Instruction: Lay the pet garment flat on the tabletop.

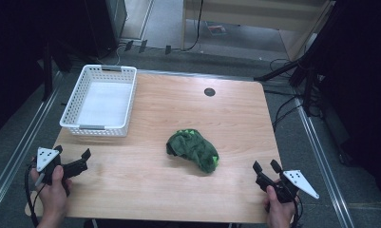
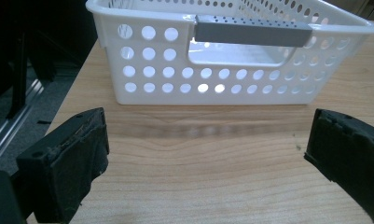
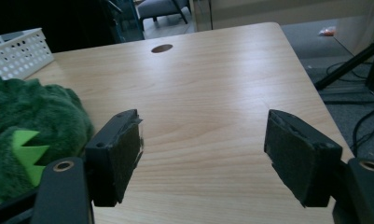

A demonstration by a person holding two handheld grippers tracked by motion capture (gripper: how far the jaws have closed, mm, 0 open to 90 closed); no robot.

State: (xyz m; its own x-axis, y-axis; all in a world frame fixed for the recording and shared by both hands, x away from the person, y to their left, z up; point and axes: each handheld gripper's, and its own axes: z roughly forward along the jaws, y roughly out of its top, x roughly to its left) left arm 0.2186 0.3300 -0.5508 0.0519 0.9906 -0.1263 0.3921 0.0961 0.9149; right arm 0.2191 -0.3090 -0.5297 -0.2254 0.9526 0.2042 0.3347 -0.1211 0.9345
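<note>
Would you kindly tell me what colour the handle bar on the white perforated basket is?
Grey, on the white perforated plastic basket; its handle bar shows best in the left gripper view.

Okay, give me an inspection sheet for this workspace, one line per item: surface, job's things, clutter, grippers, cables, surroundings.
Surface: wooden table, a dark round grommet near its far edge.
Job's things: white perforated basket at far left, empty; green plush toy lying mid-table.
Clutter: nothing seen.
Grippers: left gripper and right gripper both open, hand-held, holding nothing.
Cables: black cables on the floor at right.
Surroundings: grey floor, dark stands, wooden furniture beyond.
</note>
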